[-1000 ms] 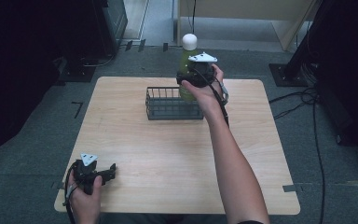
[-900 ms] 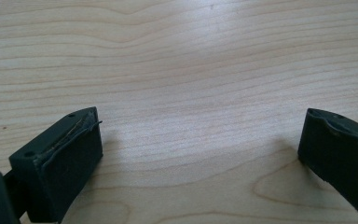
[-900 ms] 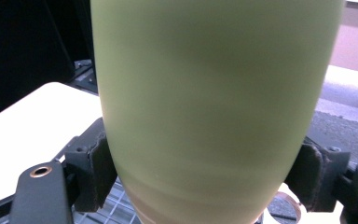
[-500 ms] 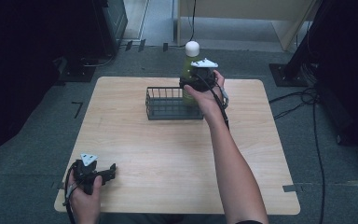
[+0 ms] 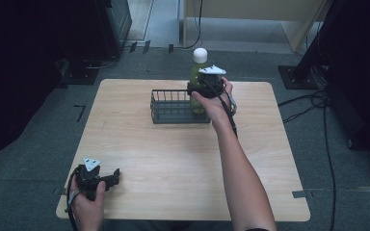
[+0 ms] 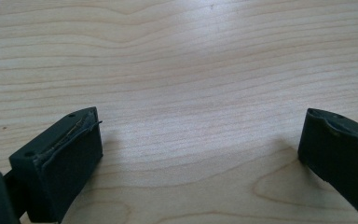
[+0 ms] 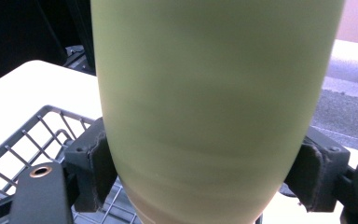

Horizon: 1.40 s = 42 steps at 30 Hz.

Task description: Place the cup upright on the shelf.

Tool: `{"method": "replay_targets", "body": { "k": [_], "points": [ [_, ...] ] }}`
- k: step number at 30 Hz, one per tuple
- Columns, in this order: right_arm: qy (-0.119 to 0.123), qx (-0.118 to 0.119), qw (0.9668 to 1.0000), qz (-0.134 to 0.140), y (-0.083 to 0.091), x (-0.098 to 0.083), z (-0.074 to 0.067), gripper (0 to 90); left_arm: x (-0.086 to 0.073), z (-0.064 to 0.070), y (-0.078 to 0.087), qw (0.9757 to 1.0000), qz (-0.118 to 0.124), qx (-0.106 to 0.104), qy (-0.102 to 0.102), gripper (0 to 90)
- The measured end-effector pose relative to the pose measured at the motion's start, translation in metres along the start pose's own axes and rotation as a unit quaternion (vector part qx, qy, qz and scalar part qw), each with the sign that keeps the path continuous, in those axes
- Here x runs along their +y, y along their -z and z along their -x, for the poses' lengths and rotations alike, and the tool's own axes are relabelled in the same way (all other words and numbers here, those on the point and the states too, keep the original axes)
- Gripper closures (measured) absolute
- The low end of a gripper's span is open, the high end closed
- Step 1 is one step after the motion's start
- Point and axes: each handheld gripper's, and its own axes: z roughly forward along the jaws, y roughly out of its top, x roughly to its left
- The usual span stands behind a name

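A green bottle (image 5: 196, 72) with a white cap stands upright in my right gripper (image 5: 203, 91), which is shut on its body. It hangs over the right end of a dark wire basket (image 5: 173, 107) at the back of the wooden table (image 5: 183, 159). In the right gripper view the bottle (image 7: 214, 107) is pressed between both pads, with the basket's mesh (image 7: 32, 140) below at left. My left gripper (image 5: 107, 179) rests near the table's front left corner. In the left gripper view that gripper (image 6: 196, 154) stands open, with bare wood between the jaws.
Cables (image 5: 313, 103) trail over the floor to the right of the table. Dark equipment stands at the back left (image 5: 111, 24), and a light cabinet (image 5: 250, 12) behind the table.
My right hand has lowered the bottle toward the basket's right end. The left gripper has stayed where it was.
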Motion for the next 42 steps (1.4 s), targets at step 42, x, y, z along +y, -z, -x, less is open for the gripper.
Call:
{"method": "replay_targets", "body": {
  "k": [42],
  "points": [
    [-0.022,0.032,0.9992,-0.005,0.009,-0.004,0.011,12.7,0.0,0.0,0.0,1.0,0.0,0.0,0.0,0.0]
  ]
}}
